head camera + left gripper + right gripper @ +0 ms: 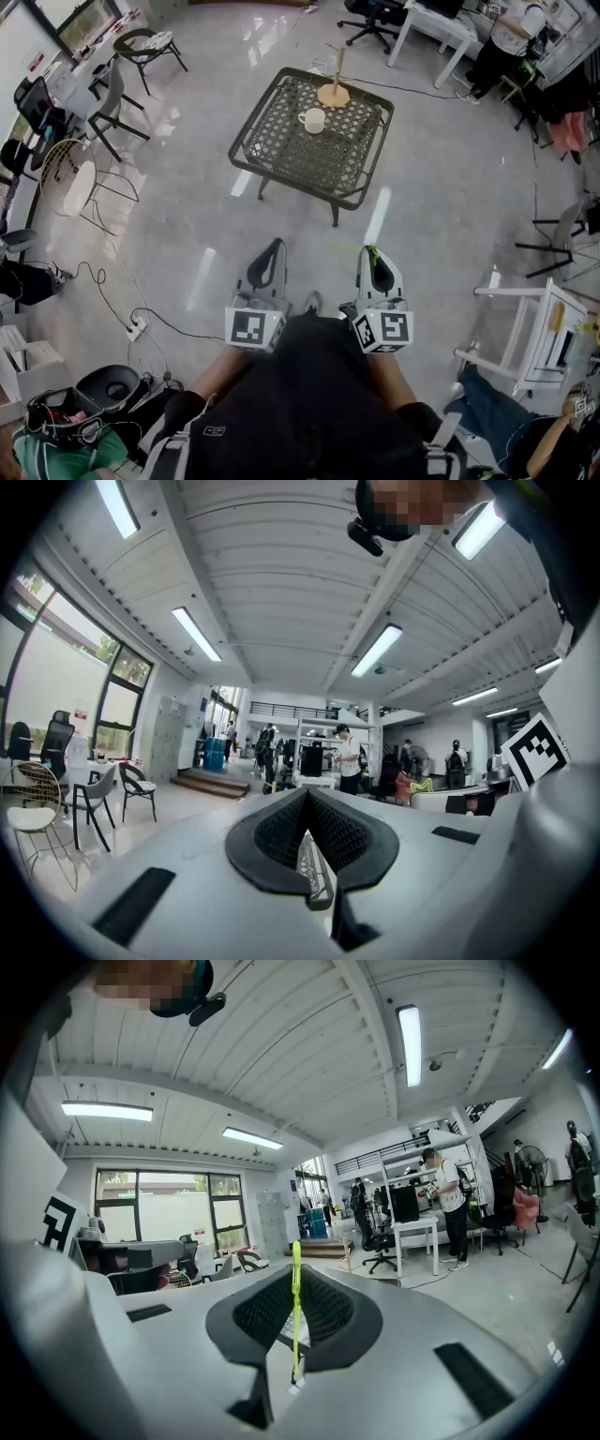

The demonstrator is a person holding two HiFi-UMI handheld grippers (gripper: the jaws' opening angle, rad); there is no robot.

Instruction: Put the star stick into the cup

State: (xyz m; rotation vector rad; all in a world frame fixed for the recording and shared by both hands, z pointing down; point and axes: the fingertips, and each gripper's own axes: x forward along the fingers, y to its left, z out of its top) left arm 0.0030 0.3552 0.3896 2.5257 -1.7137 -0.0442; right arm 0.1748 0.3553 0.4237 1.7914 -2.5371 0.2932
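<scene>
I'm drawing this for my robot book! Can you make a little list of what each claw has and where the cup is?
Left claw: shut, empty
Right claw: shut on the yellow-green star stick
Cup: white, on the mesh table, far from both claws
Beside cup: wooden stand
Stick in cup: not yet

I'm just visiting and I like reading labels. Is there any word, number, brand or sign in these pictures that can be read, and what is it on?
None can be read.
Left gripper, marker cube: black-and-white square pattern, no letters.
Right gripper, marker cube: likewise a pattern only.
Red-and-white sticker, far upper left in the head view: too small to read.
</scene>
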